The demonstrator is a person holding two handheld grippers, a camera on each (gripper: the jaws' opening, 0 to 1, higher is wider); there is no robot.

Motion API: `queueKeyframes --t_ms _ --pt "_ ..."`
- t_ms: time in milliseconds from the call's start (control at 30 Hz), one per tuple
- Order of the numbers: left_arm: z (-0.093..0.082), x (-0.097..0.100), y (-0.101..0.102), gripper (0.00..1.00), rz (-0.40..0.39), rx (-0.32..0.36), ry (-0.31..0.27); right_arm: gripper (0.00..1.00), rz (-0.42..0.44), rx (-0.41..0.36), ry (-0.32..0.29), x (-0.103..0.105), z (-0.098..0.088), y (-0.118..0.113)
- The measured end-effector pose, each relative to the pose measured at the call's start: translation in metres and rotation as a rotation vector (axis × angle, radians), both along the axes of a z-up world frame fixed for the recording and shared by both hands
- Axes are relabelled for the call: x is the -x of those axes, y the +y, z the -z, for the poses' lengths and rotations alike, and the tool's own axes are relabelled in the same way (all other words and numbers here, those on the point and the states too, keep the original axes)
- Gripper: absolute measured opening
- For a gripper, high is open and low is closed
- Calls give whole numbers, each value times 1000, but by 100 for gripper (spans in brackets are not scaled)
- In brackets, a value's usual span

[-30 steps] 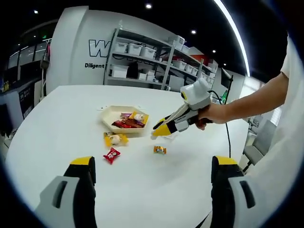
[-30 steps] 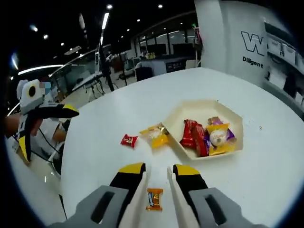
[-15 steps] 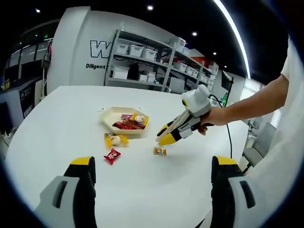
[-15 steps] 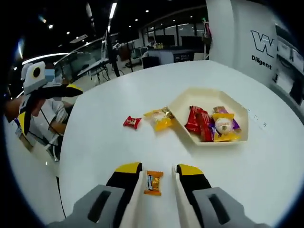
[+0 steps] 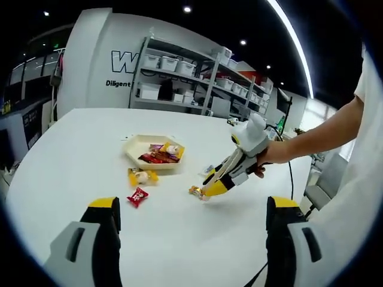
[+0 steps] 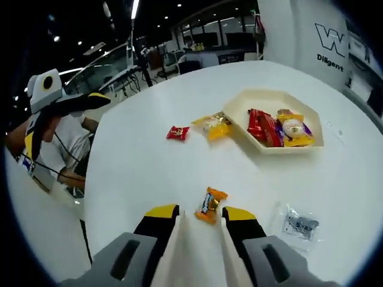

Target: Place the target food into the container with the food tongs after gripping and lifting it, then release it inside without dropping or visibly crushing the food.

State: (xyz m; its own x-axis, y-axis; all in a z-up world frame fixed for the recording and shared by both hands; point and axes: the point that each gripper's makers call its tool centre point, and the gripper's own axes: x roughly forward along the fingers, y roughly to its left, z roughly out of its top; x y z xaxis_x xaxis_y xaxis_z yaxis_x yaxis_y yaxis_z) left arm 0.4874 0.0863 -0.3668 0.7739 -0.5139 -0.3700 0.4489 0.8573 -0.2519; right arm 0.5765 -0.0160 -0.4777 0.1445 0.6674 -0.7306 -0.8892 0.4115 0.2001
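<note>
While the right hand-held gripper (image 6: 200, 218) reached low over the round white tabletop (image 6: 149, 161), its 2 yellow-tipped jaws stood a little apart with the small orange-wrapped candy (image 6: 210, 204) lying just ahead of their tips, apparently touching neither jaw, so the gripper was open and held nothing. From the left gripper view the same right hand-held gripper (image 5: 208, 190) slanted down from a person's hand (image 5: 269, 156), its tips right at the orange-wrapped candy (image 5: 195, 191) on the tabletop (image 5: 72, 149). The left hand-held gripper (image 5: 191, 221) hung back with its jaws spread wide and nothing between them. The cream hexagonal tray (image 6: 272, 101), which already held several red, yellow and purple wrapped snacks, sat well apart from the candy, farther across the tabletop; the same tray (image 5: 136, 143) lay beyond the candy in the left gripper view. A yellow-wrapped snack (image 6: 212, 125) rested just beside the tray's near edge, a small red-wrapped candy (image 6: 177, 132) sat near it, and a clear crumpled wrapper (image 6: 299, 224) lay off to the right of the jaws. The step in hand looked like the approach to grip, not yet a grasp. The next move probably called for easing forward until the candy sat between the jaws, closing gently enough not to crush it, then lifting and carrying it over the tray.
</note>
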Motion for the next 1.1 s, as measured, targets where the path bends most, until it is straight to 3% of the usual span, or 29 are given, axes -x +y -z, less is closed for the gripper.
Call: queueKeyframes --t_ms 100,233,467,533,667,900,1100 --pt "-1 0 -1 98 3 3 -4 24 1 -15 34 7 1 4" --pt "-2 2 -1 98 3 1 -4 25 -11 -22 35 15 0 8" --pt "-2 5 2 98 0 -1 -4 25 -2 -11 -101 -9 -9 3" --pt "-3 5 3 98 0 -2 -6 25 -4 -18 -109 -10 -11 4" --pt "-3 6 4 98 -1 -4 -7 25 -101 23 -202 -16 -11 7" --pt "-4 7 6 98 -10 2 -7 25 -153 54 -226 -17 -6 16" --pt "-3 8 11 98 -24 5 -5 25 -149 60 -186 -18 3 16"
